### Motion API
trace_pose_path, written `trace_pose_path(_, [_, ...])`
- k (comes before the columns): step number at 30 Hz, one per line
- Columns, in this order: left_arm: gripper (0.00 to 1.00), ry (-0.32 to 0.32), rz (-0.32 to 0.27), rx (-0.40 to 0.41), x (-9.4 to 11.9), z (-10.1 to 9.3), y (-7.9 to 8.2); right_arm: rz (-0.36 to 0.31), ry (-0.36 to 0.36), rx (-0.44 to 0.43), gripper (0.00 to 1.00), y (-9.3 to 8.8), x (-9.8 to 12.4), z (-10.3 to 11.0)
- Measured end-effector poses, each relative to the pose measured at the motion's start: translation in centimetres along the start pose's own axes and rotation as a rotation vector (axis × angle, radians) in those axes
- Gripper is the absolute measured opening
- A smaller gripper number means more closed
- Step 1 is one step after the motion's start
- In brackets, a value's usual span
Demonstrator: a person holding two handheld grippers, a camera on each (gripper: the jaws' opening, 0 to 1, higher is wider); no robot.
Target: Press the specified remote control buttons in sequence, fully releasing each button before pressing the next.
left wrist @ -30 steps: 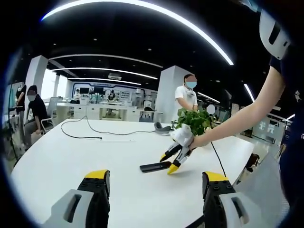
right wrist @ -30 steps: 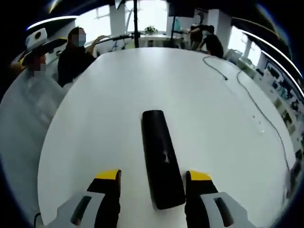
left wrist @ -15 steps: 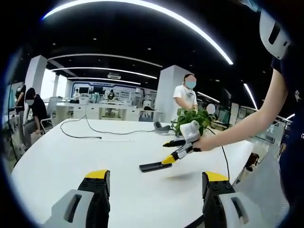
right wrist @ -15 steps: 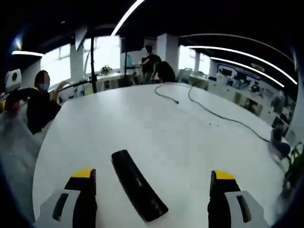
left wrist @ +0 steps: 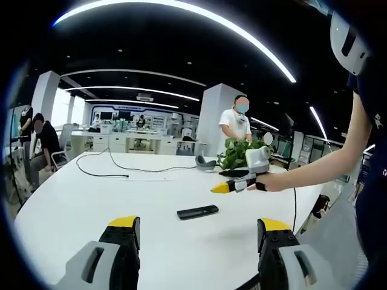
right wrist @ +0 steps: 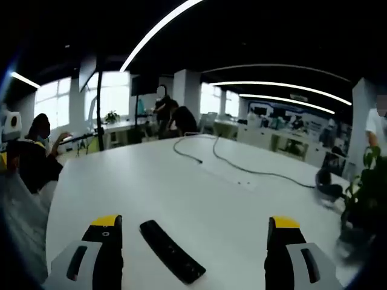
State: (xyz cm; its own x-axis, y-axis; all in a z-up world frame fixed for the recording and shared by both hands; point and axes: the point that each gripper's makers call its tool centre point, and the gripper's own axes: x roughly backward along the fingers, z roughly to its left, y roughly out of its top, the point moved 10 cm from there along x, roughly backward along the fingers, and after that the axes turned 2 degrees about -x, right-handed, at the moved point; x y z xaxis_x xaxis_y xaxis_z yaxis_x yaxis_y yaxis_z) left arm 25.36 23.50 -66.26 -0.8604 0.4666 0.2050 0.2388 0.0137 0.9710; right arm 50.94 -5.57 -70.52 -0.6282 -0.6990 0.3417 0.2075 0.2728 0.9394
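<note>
A slim black remote control [left wrist: 198, 212] lies flat on the white table [left wrist: 91, 199]. My left gripper [left wrist: 199, 232] hovers open near the table's front edge, well short of the remote. The right gripper [left wrist: 225, 188], held in a person's hand, floats above and to the right of the remote, its yellow-tipped jaws apart and not touching it. In the right gripper view the remote [right wrist: 172, 251] lies between and beyond my open right gripper [right wrist: 195, 232], nearer the left jaw.
A black cable [left wrist: 124, 168] trails over the far side of the table [right wrist: 181, 193], with a dark headset [left wrist: 205, 162] and a potted plant [left wrist: 240, 154] at the far right. Several people stand or sit around the room. A tripod pole [right wrist: 99, 103] rises behind the table.
The right gripper has lifted up and away from the remote and opened, and its view has tilted up toward the room. The remote stays on the table. My left gripper has not moved.
</note>
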Motion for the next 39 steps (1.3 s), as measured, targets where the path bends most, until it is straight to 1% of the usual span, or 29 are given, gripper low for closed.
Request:
trace_pose_path(3, [0.83,0.000,-0.002,-0.001,0.0,0.0,0.0,-0.033,-0.032,0.010,0.99,0.7,1.0,0.2])
trace_pose_path(8, [0.83,-0.002,0.001,-0.002,0.0,0.0,0.0,-0.070,-0.054,-0.002,0.99,1.5,2.1,0.7])
trace_pose_path(19, [0.83,-0.005,-0.015,-0.001,0.1,0.0,0.1,-0.102,-0.091,0.002,0.99,2.3,4.8,2.5])
trace_pose_path(25, [0.83,-0.007,-0.030,-0.007,0.2,0.0,0.2,-0.124,-0.107,-0.014,0.99,2.8,6.6,3.4])
trace_pose_path(32, [0.84,-0.010,-0.048,-0.009,0.3,-0.1,0.4,-0.140,-0.125,-0.021,0.99,2.9,8.3,4.4])
trace_pose_path(39, [0.84,-0.010,-0.066,-0.014,0.4,-0.3,0.5,-0.155,-0.144,-0.024,0.99,3.1,10.7,5.9])
